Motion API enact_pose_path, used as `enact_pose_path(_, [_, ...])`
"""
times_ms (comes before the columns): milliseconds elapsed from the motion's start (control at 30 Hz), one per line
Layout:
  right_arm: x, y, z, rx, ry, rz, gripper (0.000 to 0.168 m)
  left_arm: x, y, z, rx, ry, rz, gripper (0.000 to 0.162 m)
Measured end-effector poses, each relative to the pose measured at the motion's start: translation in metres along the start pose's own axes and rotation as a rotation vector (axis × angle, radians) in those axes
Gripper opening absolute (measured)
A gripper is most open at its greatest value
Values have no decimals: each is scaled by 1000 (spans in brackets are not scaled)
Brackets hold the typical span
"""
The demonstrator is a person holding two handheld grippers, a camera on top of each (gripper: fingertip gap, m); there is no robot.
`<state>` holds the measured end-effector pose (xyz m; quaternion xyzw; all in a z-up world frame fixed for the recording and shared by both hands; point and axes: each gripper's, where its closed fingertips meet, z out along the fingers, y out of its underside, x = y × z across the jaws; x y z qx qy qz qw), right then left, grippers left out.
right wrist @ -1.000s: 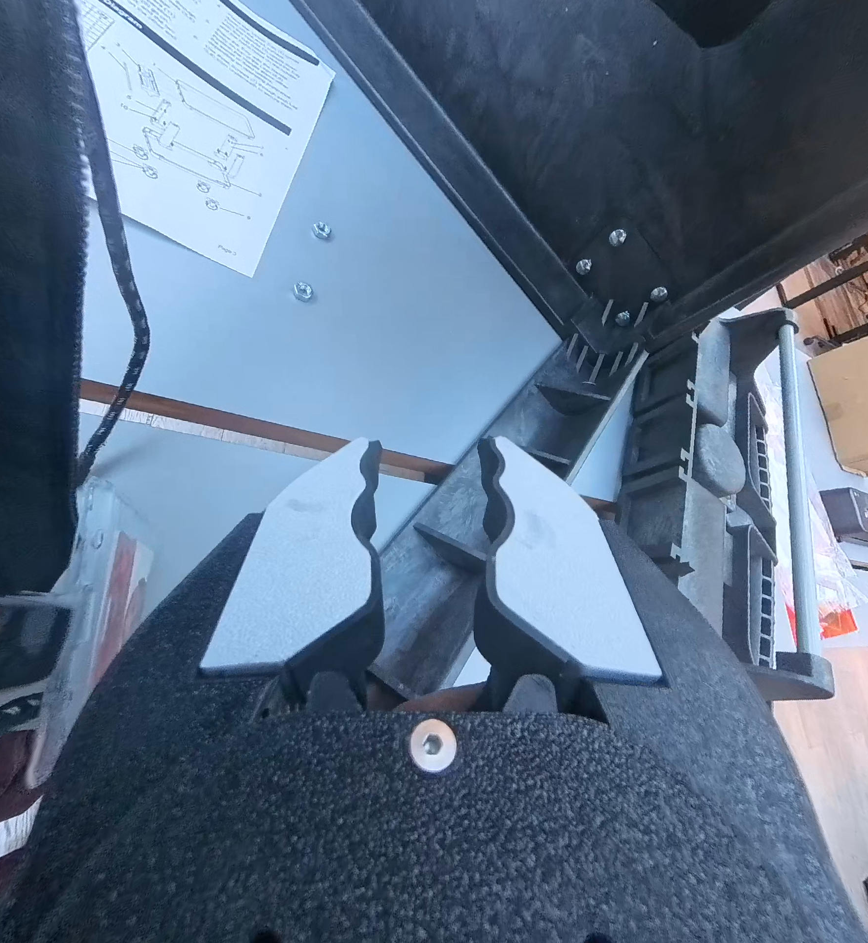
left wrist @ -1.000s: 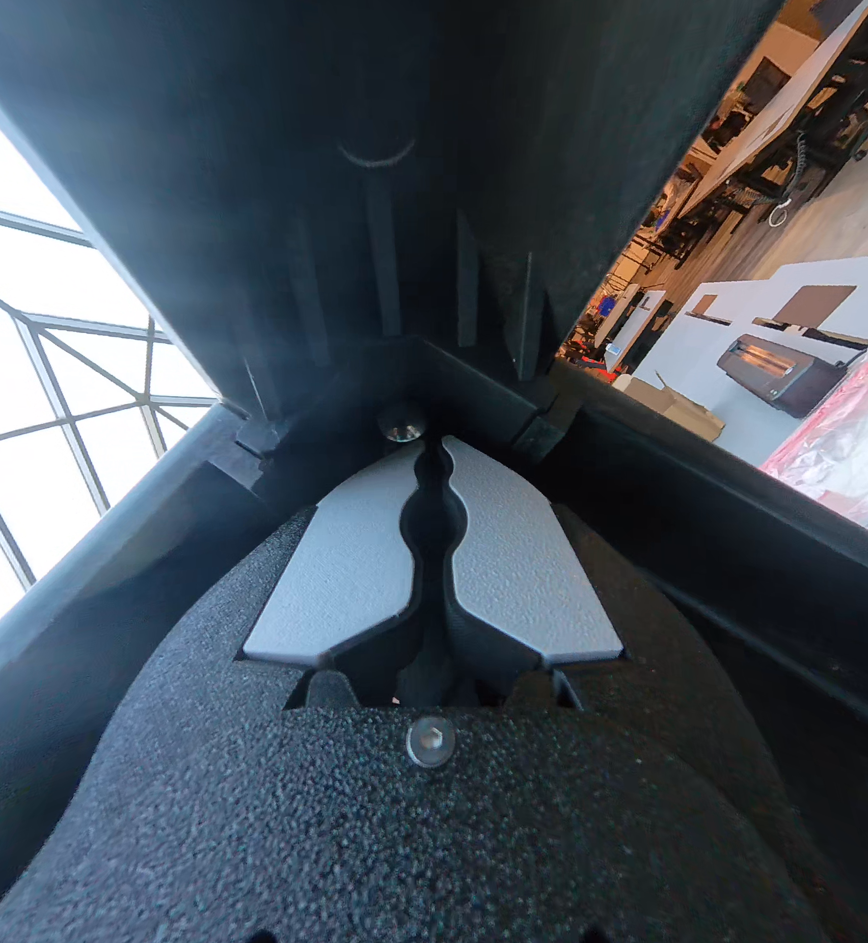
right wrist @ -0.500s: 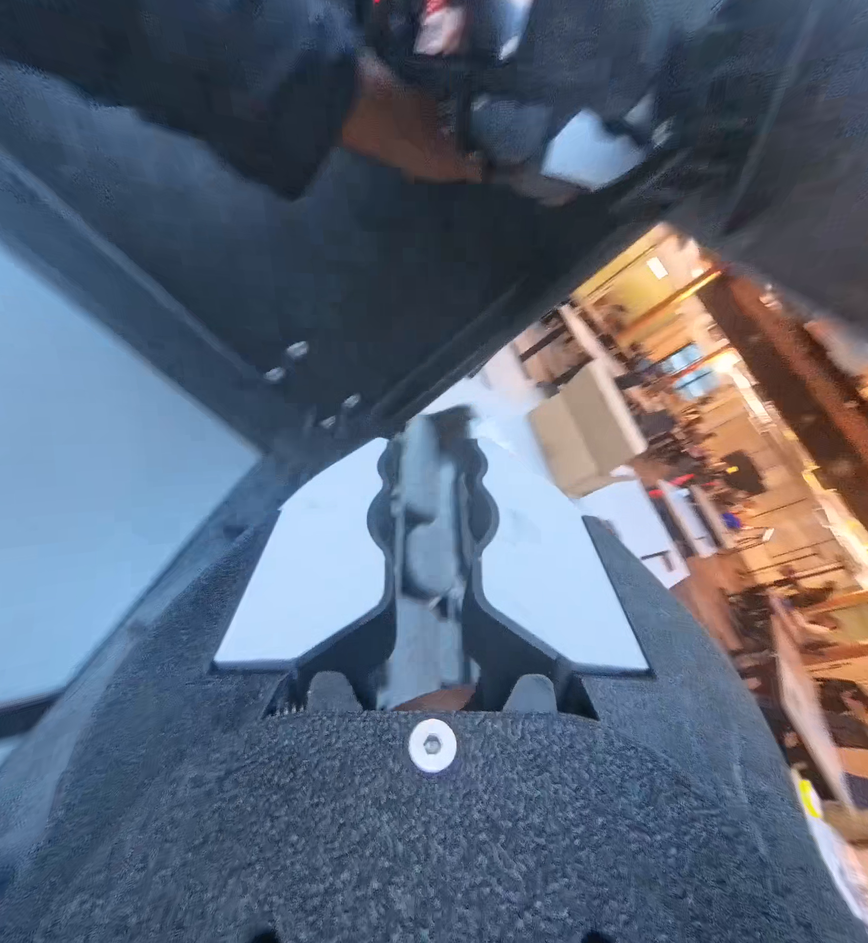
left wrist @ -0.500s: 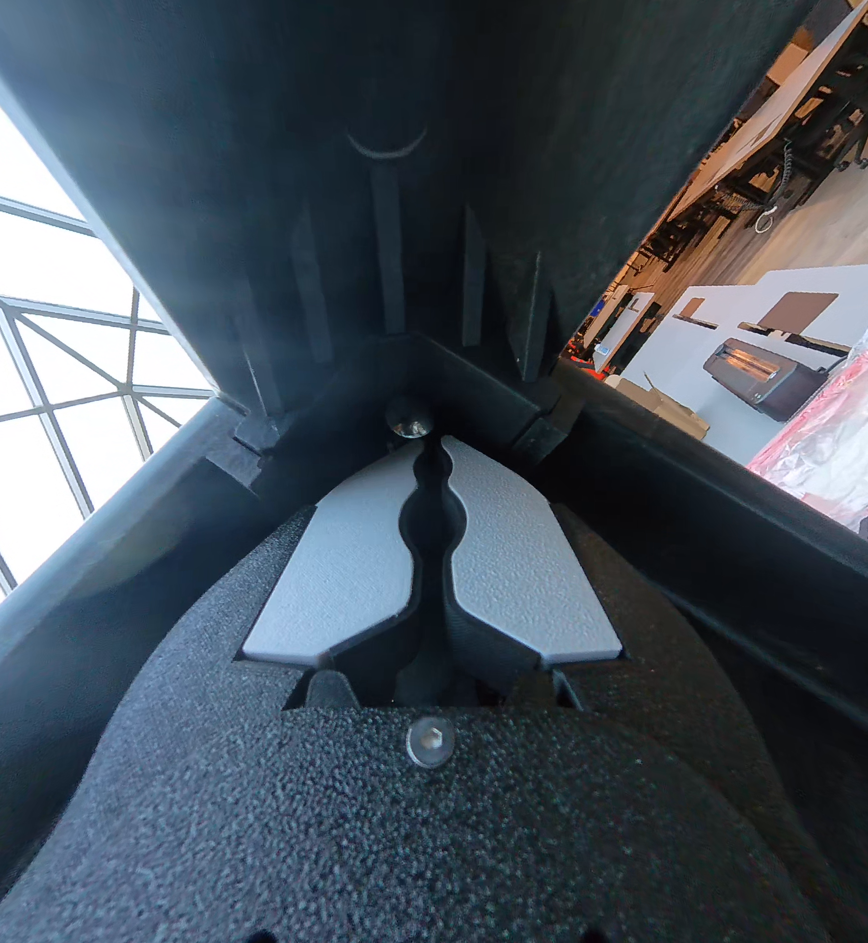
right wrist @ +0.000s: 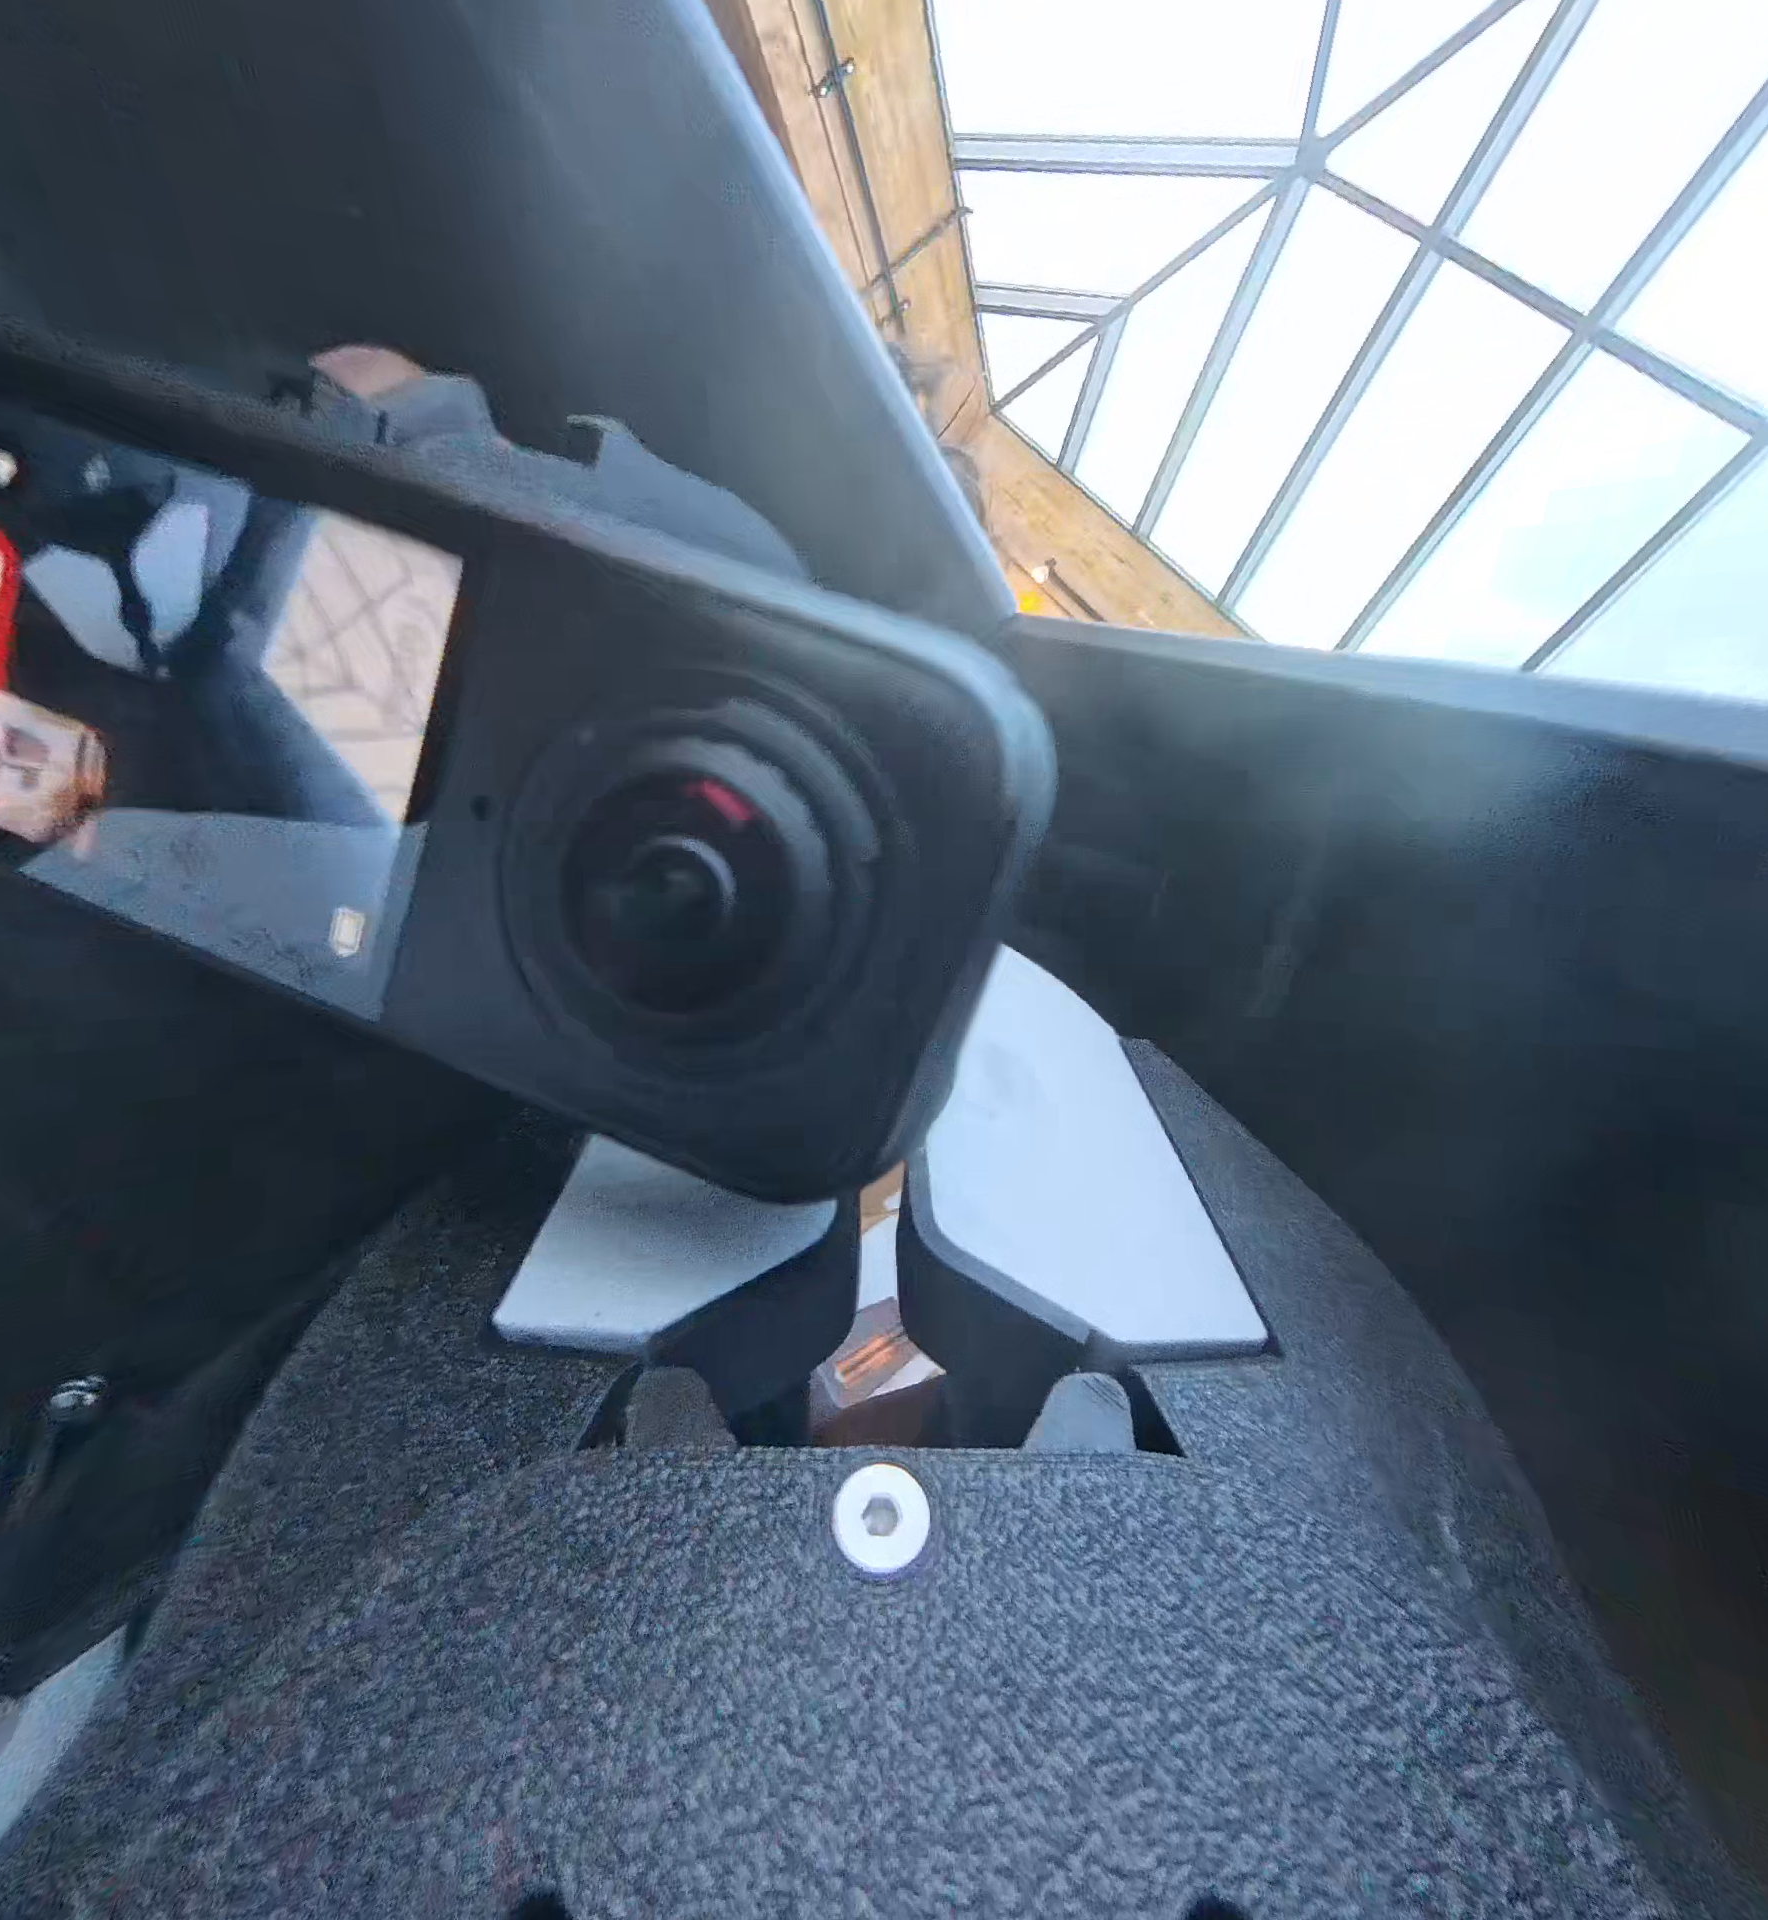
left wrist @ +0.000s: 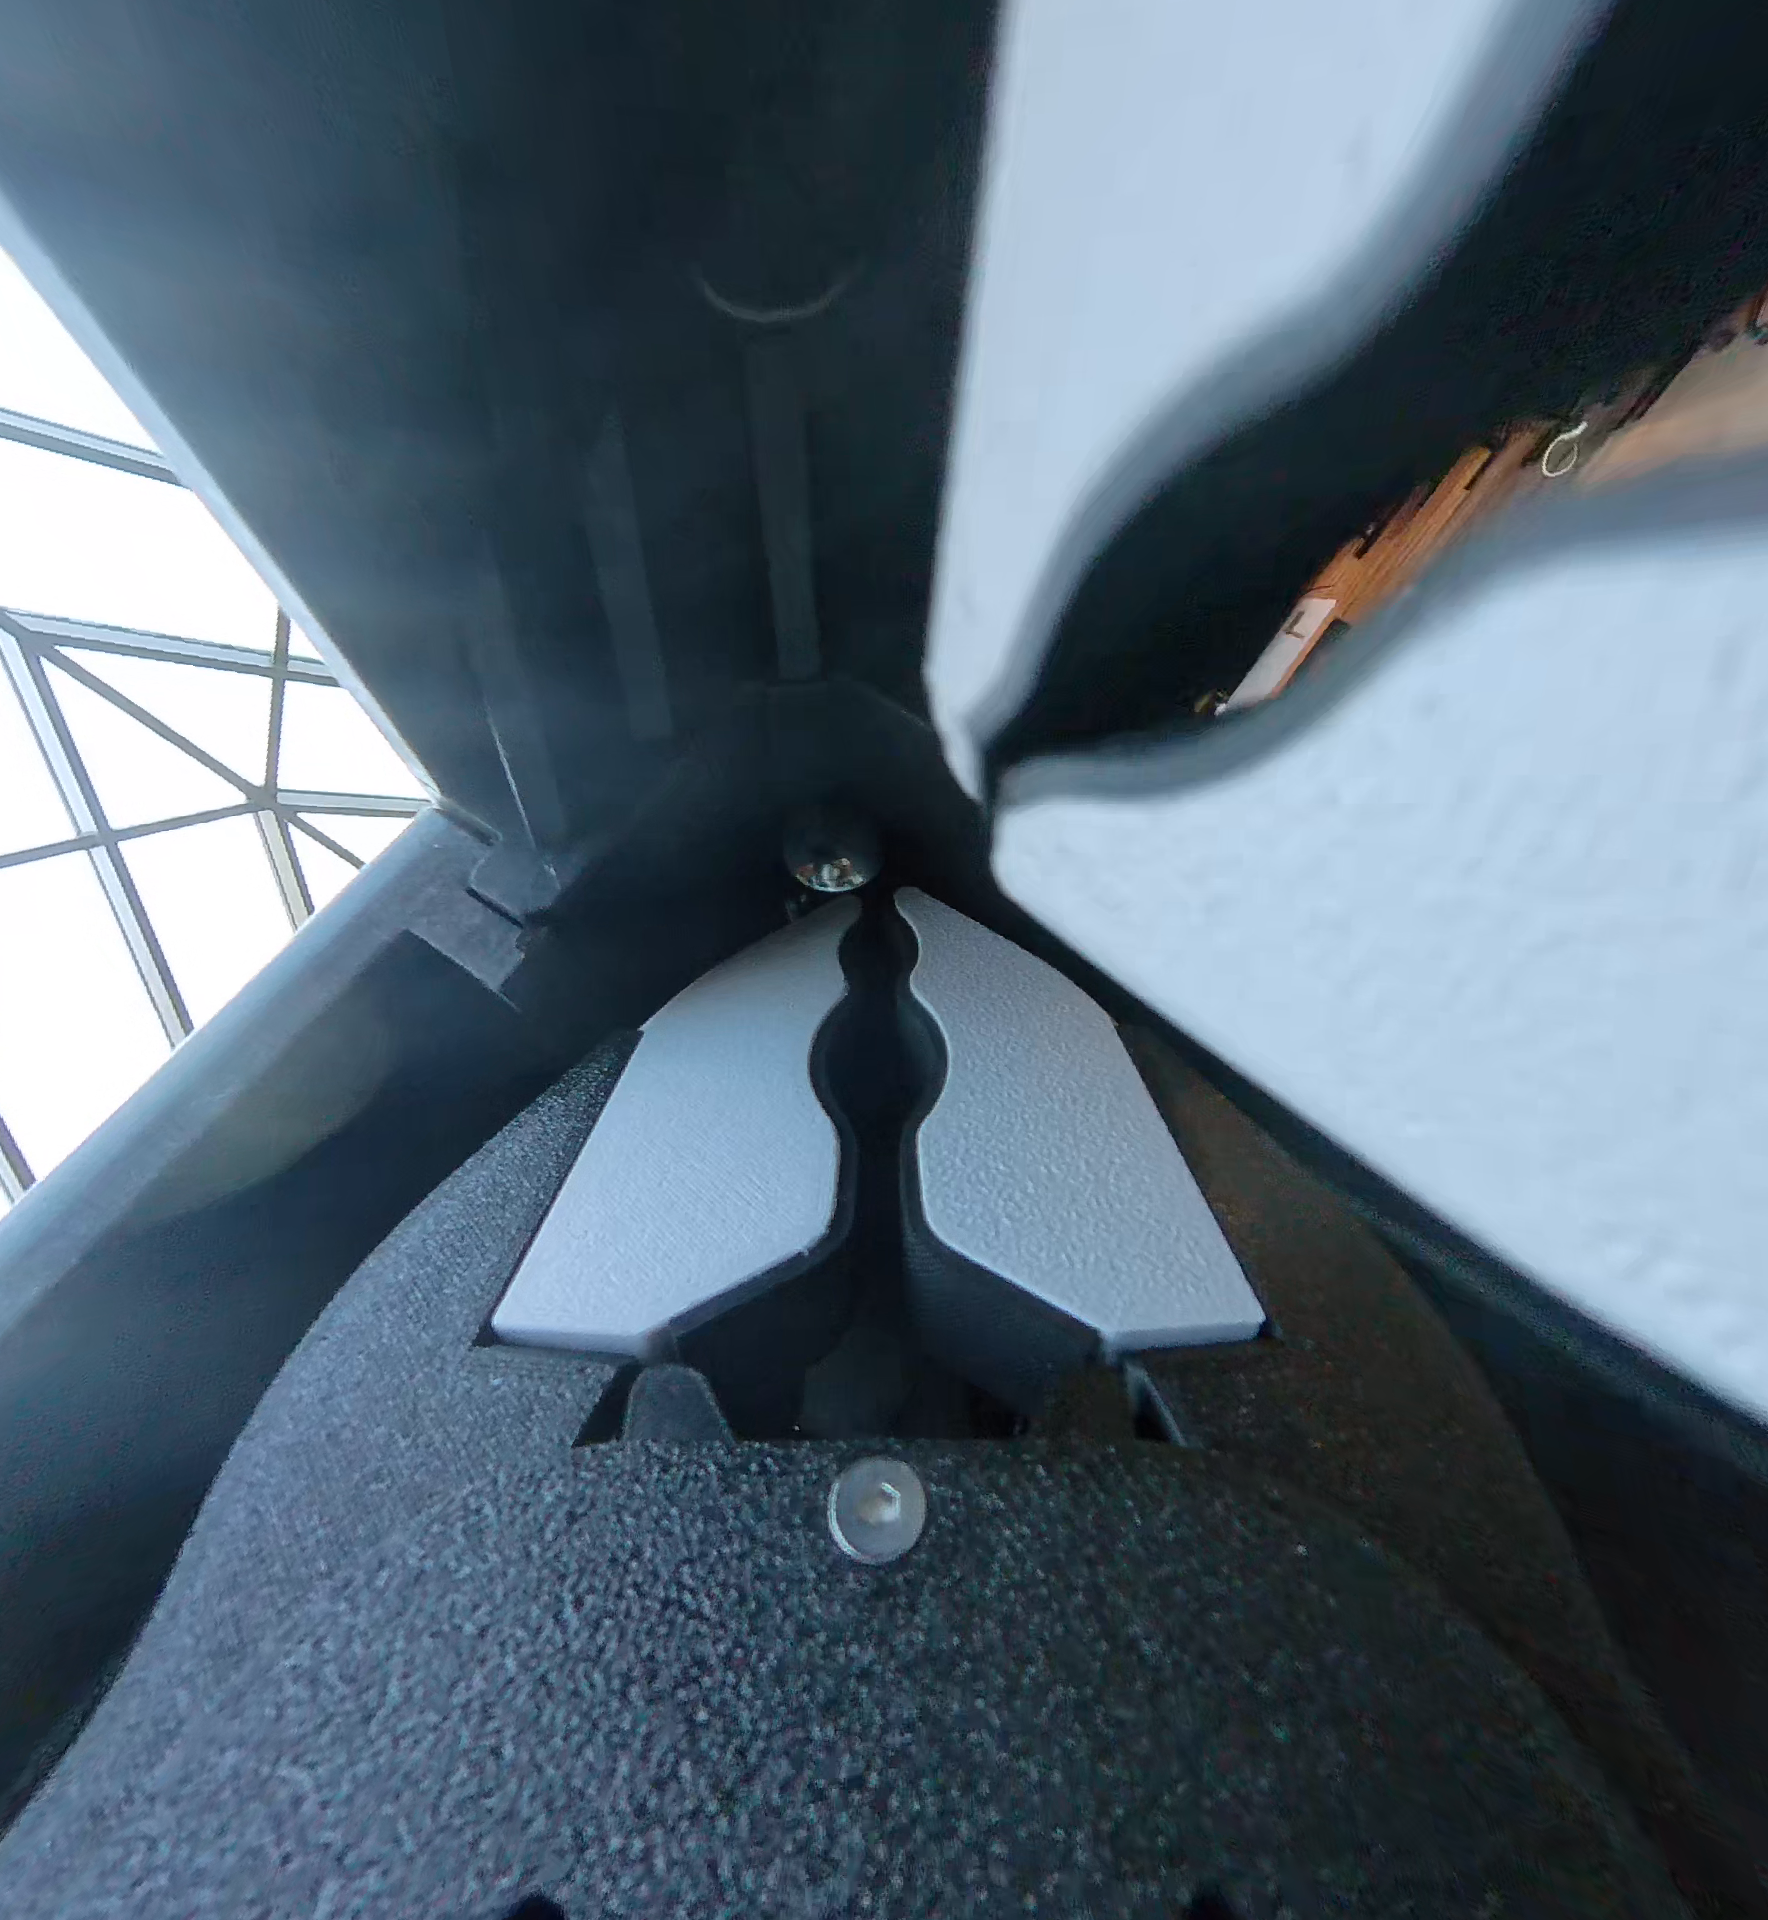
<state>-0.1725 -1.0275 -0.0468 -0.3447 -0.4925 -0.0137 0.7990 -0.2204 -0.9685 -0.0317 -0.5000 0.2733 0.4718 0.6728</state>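
The left gripper (left wrist: 878,914) points into the corner of a black plastic case (left wrist: 506,343), where the lid meets the base. Its grey fingers (left wrist: 714,1132) are pressed almost together with nothing between them, tips just under a shiny bolt (left wrist: 826,854). In the right wrist view a black camera (right wrist: 693,873) covers the right gripper's (right wrist: 875,1195) tips, so I cannot tell how its jaws stand.
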Motion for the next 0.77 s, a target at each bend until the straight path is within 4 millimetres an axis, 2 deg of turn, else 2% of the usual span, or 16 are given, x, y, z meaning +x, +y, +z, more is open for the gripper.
enact_pose_path(500, [-15,15,-4,-45,-59,8,1,2,-2,-2,1,-4,-44,0])
enact_pose_path(767, [-14,15,7,-65,-46,3,0,0,-1,-1,-6,6,-80,1])
